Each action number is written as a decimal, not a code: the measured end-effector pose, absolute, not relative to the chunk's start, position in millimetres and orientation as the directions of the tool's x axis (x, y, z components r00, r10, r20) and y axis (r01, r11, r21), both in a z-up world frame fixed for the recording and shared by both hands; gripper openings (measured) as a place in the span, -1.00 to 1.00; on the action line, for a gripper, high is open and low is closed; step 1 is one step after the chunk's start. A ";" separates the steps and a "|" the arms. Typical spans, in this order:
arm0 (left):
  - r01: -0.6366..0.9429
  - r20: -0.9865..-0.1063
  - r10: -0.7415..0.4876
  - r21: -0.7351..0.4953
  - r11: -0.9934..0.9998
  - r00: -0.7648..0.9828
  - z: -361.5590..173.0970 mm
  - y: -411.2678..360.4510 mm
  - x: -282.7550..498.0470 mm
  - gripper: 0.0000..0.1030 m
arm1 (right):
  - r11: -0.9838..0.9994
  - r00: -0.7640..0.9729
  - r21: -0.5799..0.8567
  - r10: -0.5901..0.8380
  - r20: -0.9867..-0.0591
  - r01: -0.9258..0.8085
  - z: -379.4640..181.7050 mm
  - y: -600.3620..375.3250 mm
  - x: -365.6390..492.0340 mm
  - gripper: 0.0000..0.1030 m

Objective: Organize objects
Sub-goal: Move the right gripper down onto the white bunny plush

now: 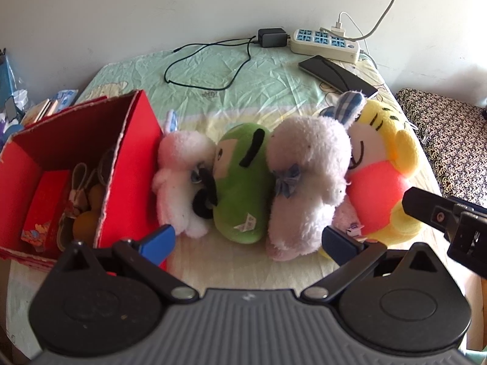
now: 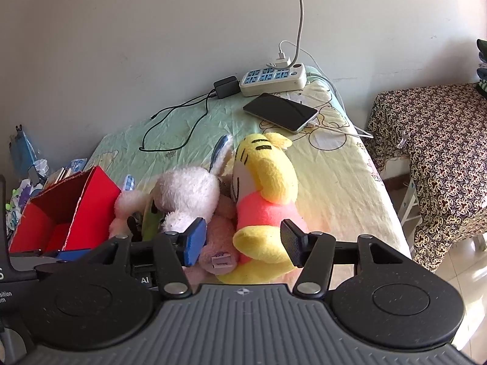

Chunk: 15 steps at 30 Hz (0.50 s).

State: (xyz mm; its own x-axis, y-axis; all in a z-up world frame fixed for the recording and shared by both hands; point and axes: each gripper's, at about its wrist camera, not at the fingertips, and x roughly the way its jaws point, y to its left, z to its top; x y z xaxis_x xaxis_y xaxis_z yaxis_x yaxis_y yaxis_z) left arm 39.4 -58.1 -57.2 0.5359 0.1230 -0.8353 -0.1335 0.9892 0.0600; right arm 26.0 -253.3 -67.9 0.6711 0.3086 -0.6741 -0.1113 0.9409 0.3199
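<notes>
Between my left fingers (image 1: 248,240), which are spread wide and pinch nothing, lies a row of four plush toys on the bed (image 1: 274,82). Ahead of my left fingertip sits the small white bunny (image 1: 179,182), pressed against the red box (image 1: 134,167) on its left. Next comes the green toy (image 1: 240,188), its long axis running from my fingers away toward the wall, tag end nearest me. Just beside it is the big white bunny (image 1: 304,182), lying lengthwise the same way, its checked ear pointing away from me. Beyond my right fingertip on that side rests the yellow toy (image 1: 380,176), touching the big bunny, face turned toward it, head at the far end.

My right fingers (image 2: 242,243) are also spread, holding nothing; the yellow toy's (image 2: 264,200) feet lie in the gap between them, its body stretching away from me with the head farthest. The blue pad sits just beside a pink plush (image 2: 220,243) tucked between the yellow toy and the big bunny (image 2: 185,194).

The box stands open, well left of both pairs of fingers, with small things inside that I cannot make out clearly. Far ahead, near the wall, lie a phone (image 2: 280,111), a power strip (image 2: 274,79), a black charger (image 2: 226,86) and its cable (image 1: 207,64).
</notes>
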 end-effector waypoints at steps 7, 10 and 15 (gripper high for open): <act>-0.069 -0.811 0.031 -0.012 0.998 0.585 -56.4 -53.3 35.1 0.97 | 0.926 0.665 0.354 0.348 -0.661 -0.134 -67.4 -252.1 30.7 0.12; 0.000 -0.778 -0.056 -0.072 0.997 0.626 -55.0 -50.3 32.8 0.95 | 0.893 0.645 0.421 0.416 -0.642 -0.156 -64.9 -253.7 39.1 0.12; 0.072 -0.758 -0.159 -0.146 0.987 0.633 -59.8 -50.1 41.6 0.87 | 0.824 0.579 0.539 0.529 -0.620 -0.176 -68.1 -249.4 60.8 0.13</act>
